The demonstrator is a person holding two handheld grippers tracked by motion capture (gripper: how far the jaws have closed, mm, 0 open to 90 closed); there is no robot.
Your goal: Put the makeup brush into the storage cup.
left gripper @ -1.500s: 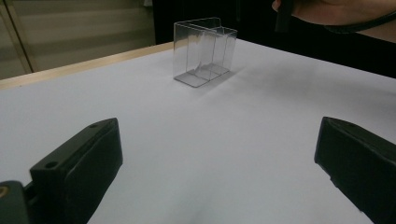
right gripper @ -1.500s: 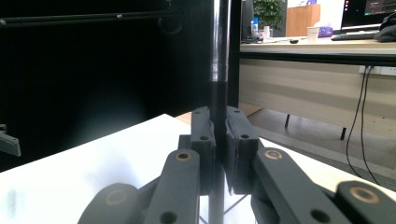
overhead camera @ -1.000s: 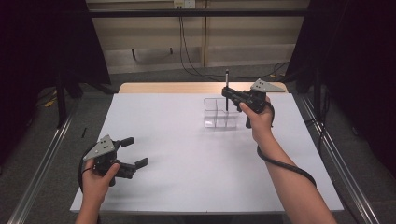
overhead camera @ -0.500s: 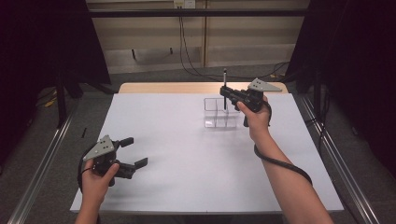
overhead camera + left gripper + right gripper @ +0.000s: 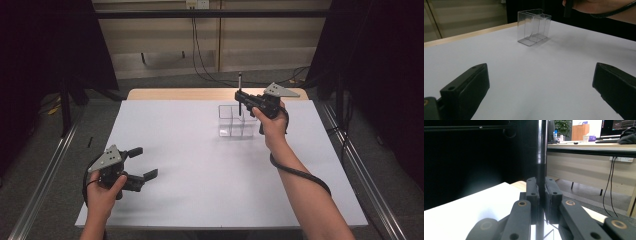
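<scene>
Right gripper [image 5: 240, 96] clamps a black pen [image 5: 240, 82], upright above the clear box [image 5: 236, 121]; left gripper [image 5: 146, 162] open, idle. Risk: the tip, apparently over a divider, could catch it.

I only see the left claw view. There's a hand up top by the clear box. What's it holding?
Observer: The right claw is shut on a thin black stick, held upright.
Operator: Is the stick inside the box yet?
Observer: I can't tell. In the high view its lower end overlaps the top edge of the clear box.
Operator: What's behind the table?
Observer: The right claw view shows a desk far off, with a screen on it.
</scene>
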